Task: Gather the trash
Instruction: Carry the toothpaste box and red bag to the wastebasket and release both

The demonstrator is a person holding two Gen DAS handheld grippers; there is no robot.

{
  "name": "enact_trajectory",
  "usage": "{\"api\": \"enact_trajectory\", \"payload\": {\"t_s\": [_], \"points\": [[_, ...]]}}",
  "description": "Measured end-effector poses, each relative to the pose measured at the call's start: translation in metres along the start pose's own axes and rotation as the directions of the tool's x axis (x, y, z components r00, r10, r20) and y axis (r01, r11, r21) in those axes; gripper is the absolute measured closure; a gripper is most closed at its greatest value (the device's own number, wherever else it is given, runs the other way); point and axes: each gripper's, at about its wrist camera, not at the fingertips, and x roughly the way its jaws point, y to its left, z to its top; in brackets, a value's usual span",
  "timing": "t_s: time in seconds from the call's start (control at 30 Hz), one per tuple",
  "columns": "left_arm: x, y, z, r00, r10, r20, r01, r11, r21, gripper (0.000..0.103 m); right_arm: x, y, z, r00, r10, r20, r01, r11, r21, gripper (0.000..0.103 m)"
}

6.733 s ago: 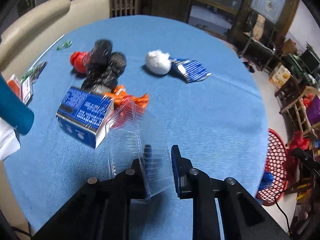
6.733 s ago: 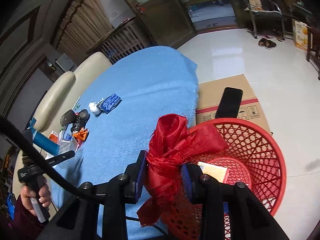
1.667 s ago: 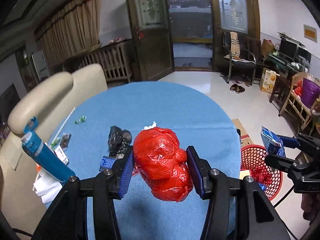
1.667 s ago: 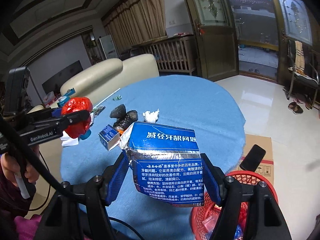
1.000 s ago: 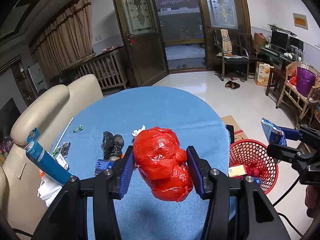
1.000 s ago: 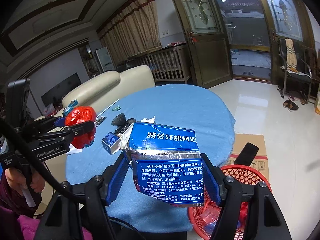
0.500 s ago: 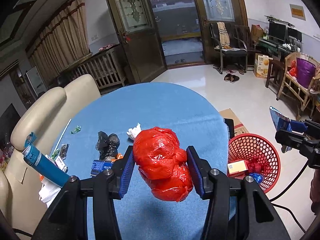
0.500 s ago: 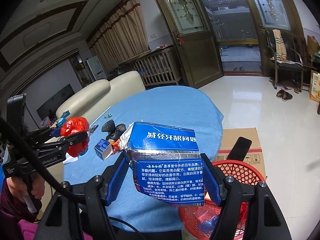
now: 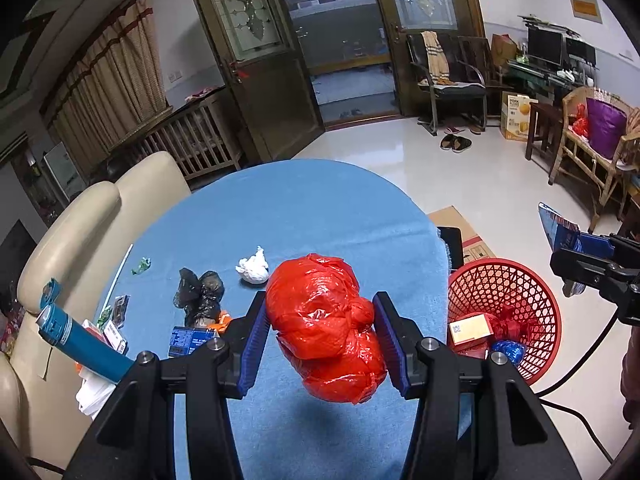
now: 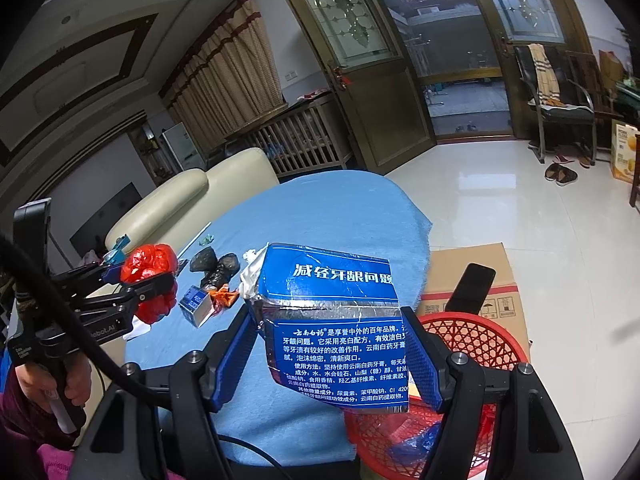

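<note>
Left gripper (image 9: 322, 346) clamped tight on a knotted red plastic bag (image 9: 326, 326), both blue pads (image 9: 254, 344) pressed into its sides, same grip as half a second back. Bag held up in the air over the near part of the blue table (image 9: 304, 208), not touching the cloth.

Right gripper (image 10: 330, 356) closed on a torn blue toothpaste box (image 10: 334, 320) with white Chinese print and silver foil lining, pads squeezing both edges, grip unchanged too. Box hanging right above the near rim of the red mesh basket (image 10: 474, 334), which sits on the floor just right of the table.

Compared with the frame half a second ago: basket a bit bigger and nearer in the right wrist view, table slightly further back in both views. From the left wrist view, right gripper showing at the far right edge, above and to the right of the basket, a touch lower than before.

Inside the basket (image 9: 504, 284): small red-and-white carton (image 9: 470, 326), red cloth, something blue.

Left on the table: black crumpled bag (image 9: 200, 294), white tissue wad (image 9: 252, 268), small blue box (image 9: 188, 338) with an orange wrapper (image 9: 222, 318) beside it. Teal tube (image 9: 82, 344) at the left edge, cardboard box (image 10: 486, 280) on the floor behind the basket.
</note>
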Motion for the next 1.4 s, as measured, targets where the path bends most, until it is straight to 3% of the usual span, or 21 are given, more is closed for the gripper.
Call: {"api": "enact_trajectory", "payload": {"t_s": [1.4], "points": [[0.046,-0.066,0.019,0.994,-0.076,-0.074,0.086,0.986,0.141,0.050,-0.002,-0.075,-0.012,0.998,-0.064,-0.012,0.065,0.981,0.182,0.030]]}}
